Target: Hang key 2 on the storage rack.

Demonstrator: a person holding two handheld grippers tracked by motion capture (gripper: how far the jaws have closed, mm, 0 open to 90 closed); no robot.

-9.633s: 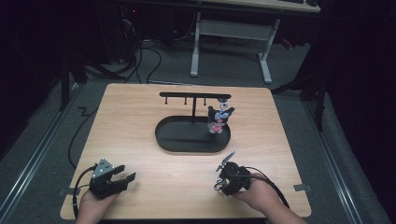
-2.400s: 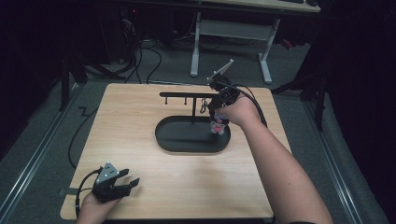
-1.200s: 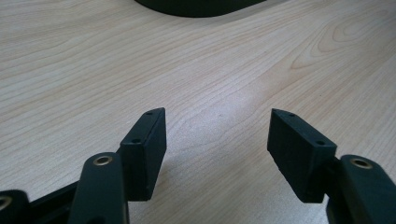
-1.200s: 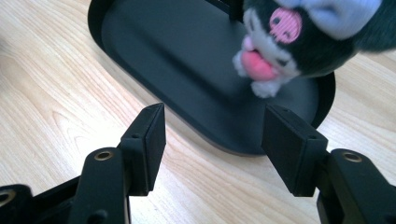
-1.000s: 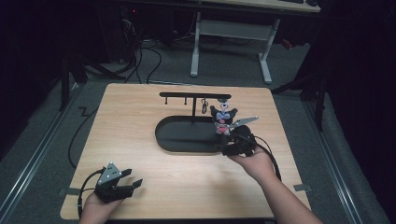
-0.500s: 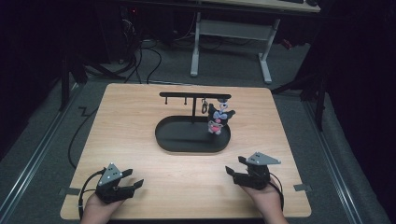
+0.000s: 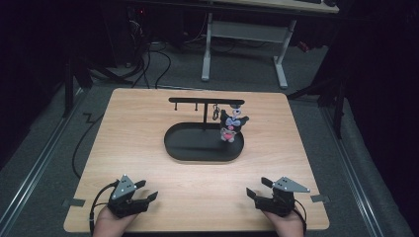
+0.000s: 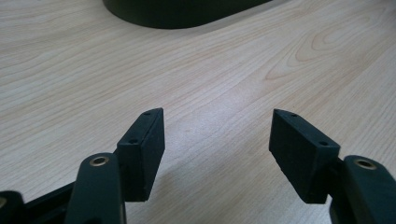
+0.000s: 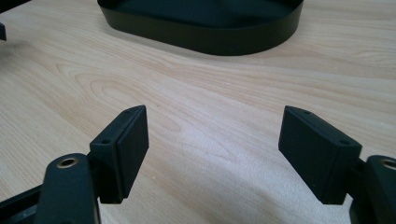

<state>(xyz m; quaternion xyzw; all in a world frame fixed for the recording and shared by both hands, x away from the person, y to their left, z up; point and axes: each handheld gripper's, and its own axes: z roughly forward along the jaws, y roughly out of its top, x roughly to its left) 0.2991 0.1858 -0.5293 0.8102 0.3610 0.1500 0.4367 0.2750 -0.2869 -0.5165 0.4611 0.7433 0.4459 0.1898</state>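
On the table (image 7: 148, 138), the plush keychain (image 7: 231, 126) is hanging over the black tray (image 7: 188, 148); near of it, left claw (image 7: 143, 193) and right claw (image 7: 258, 188) are resting open. Left claw (image 8: 217, 140) is gaping empty. Right claw (image 9: 215, 140), just opening, is holding nothing.

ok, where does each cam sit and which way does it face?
High view: above the person's side, looking forward and down on the table; both hands and claws at the bottom edge.
Left gripper view: rides the left claw, facing the black tray.
Right gripper view: rides the right claw, facing that tray.
Shared: tray and wooden tabletop.
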